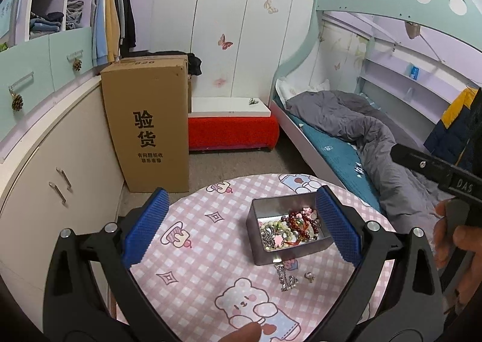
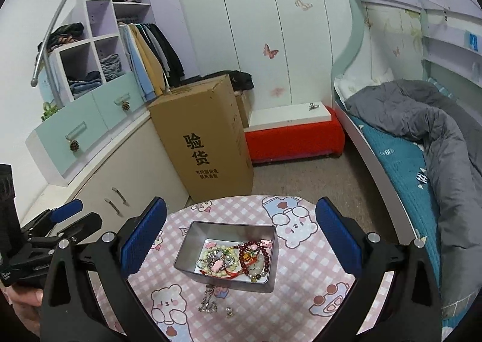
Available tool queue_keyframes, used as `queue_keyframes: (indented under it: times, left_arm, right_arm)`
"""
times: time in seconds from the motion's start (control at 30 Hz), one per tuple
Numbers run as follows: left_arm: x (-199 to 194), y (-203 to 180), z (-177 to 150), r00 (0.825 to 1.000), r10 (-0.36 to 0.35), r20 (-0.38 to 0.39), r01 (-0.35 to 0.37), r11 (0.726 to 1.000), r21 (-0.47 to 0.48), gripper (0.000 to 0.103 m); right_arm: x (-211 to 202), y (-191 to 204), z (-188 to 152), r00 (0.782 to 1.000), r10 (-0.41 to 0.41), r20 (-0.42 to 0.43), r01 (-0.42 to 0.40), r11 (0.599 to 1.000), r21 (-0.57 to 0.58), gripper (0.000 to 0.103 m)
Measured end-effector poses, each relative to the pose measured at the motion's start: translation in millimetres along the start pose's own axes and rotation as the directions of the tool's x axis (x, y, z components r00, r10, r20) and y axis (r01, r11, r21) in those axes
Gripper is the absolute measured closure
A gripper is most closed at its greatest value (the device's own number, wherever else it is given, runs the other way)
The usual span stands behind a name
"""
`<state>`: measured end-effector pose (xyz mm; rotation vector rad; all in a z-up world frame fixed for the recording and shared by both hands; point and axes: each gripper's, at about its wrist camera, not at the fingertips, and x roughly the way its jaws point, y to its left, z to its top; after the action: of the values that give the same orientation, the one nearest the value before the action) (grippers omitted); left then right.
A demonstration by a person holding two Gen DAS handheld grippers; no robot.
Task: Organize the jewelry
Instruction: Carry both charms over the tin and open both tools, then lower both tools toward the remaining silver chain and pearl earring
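Observation:
A grey metal tin (image 1: 262, 223) (image 2: 189, 251) sits on the round table with the pink checked cloth (image 1: 195, 254) (image 2: 304, 287). Beaded bracelets and necklaces (image 1: 289, 229) (image 2: 238, 260) lie piled inside it. On the cloth in front of the tin lie a silver chain piece (image 1: 285, 278) (image 2: 208, 299) and a small ring (image 1: 309, 276) (image 2: 229, 312). My left gripper (image 1: 242, 229) hovers open above the table, holding nothing. My right gripper (image 2: 241, 239) is open too, with the tin seen between its blue pads.
A tall cardboard box (image 1: 147, 125) (image 2: 205, 143) stands behind the table beside a red bench (image 1: 232, 131) (image 2: 293, 137). A bed with a grey quilt (image 1: 361, 137) (image 2: 421, 131) runs along the right. Cabinets (image 1: 60, 167) line the left wall.

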<state>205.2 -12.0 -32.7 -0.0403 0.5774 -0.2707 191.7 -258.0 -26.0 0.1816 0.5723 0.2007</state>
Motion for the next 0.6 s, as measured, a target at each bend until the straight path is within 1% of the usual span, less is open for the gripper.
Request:
queue_keyframes:
  times: [0.2,0.3,0.4,0.5,0.6]
  left_arm:
    - [-10,-4,-22,1.000,-0.009,0.006,0.009,0.999,0.034,0.007]
    - [-11,-8,-37,1.000,-0.015,0.001,0.015,0.998,0.067,0.007]
    - [-5,-16,-58,0.999,-0.034,-0.042,0.038,0.994,0.107,0.007]
    - [12,-27,-84,0.993,-0.026,-0.111,0.042,0.989,0.144,0.007]
    - [27,-31,-102,0.986,-0.036,-0.165,0.060,0.988,0.142,0.007]
  right_arm:
    - [-22,-6,-21,1.000,0.002,0.009,-0.002,1.000,0.025,0.008]
    - [-27,-9,-42,1.000,0.018,-0.021,-0.018,0.999,0.033,0.008]
    - [-26,-14,-63,0.998,-0.010,-0.065,0.012,0.999,0.031,0.008]
    - [-22,-23,-84,0.994,-0.035,-0.102,0.043,0.996,0.077,0.008]
    - [-13,-27,-109,0.988,-0.041,-0.150,0.059,0.991,0.118,0.008]
